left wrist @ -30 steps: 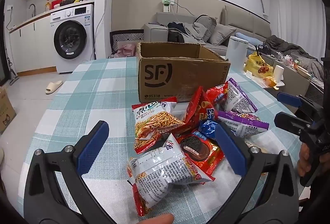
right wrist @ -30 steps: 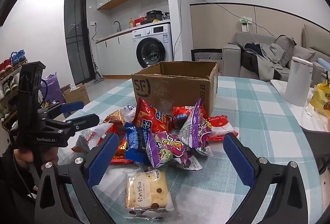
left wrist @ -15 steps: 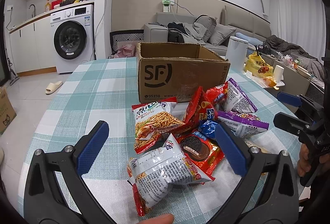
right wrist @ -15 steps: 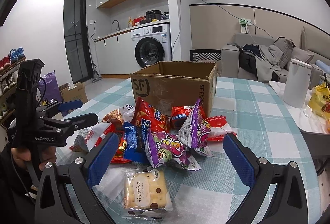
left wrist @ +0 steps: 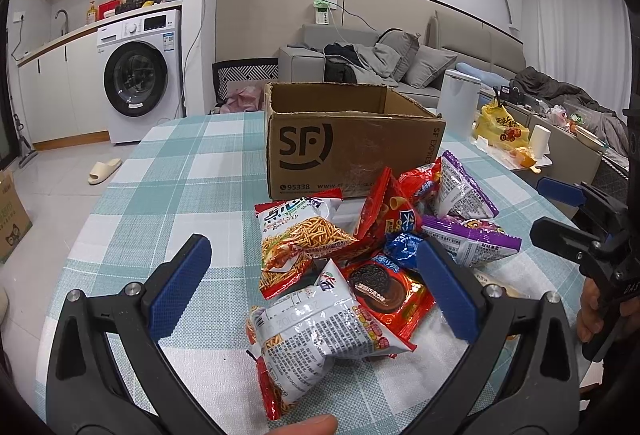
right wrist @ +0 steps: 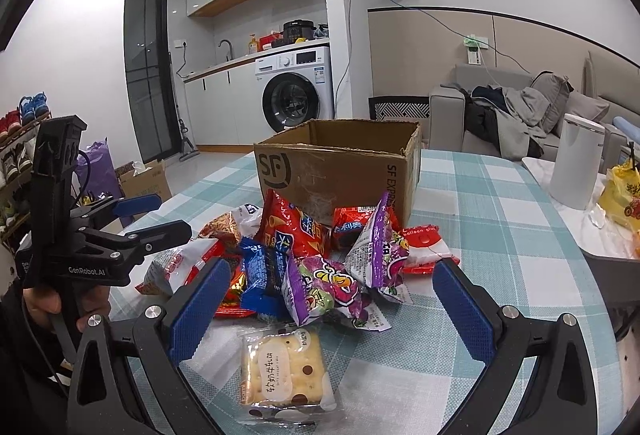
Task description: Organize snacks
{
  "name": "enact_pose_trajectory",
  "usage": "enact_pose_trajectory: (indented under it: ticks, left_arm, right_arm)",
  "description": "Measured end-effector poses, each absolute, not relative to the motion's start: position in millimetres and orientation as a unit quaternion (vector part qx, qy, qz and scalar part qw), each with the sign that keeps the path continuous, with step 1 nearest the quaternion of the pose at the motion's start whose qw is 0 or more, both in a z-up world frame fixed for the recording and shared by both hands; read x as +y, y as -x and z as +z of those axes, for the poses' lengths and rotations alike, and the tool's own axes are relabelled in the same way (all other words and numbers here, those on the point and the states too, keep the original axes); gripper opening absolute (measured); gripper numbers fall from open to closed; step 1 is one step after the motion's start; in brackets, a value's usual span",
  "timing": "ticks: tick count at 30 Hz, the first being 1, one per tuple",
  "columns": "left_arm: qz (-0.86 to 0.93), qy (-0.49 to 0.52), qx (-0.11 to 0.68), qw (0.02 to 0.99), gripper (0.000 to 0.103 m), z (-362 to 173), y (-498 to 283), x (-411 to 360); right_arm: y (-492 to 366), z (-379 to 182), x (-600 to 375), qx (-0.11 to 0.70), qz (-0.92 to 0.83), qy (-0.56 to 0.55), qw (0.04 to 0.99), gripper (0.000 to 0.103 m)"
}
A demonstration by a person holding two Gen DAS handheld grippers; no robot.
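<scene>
The left gripper [left wrist: 312, 291] hangs above the checked tablecloth [left wrist: 168, 171] with its blue fingers [left wrist: 178, 287] spread wide and nothing between the pads. Between the fingers, nearest the camera, lies a silver-backed noodle-snack bag [left wrist: 320, 331]; just past it sits a red chocolate sandwich-cookie pack [left wrist: 384, 291] close to the right finger, and beyond the fingertips an upright bag of fried noodle sticks [left wrist: 296, 235]. Farther ahead stands the open SF cardboard box [left wrist: 352, 143].

The right gripper [right wrist: 332, 307] is likewise released, fingers [right wrist: 460, 307] far apart and holding nothing. Between them, closest in, lies a clear-wrapped cracker pack [right wrist: 284, 371] flat on the cloth. Just beyond the fingertips are two purple snack bags [right wrist: 332, 283], a blue packet [right wrist: 264, 275] near the left finger, and a red chip bag [right wrist: 292, 227] leaning behind, with the same box [right wrist: 340, 171] touching the back of the pile.
</scene>
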State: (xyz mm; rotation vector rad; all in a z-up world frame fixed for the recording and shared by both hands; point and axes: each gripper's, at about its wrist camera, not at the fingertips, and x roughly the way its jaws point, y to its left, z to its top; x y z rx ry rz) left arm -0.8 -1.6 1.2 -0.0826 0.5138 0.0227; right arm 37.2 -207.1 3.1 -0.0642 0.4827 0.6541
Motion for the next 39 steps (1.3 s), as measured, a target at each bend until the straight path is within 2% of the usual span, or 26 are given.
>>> enact_pose_trajectory:
  ticks: [39]
  left_arm:
    - [0.016, 0.036, 0.255, 0.966, 0.102, 0.1, 0.9, -0.8]
  right_arm:
    - [-43.3, -0.5, -201.7, 0.254, 0.31, 0.046, 0.915, 0.103]
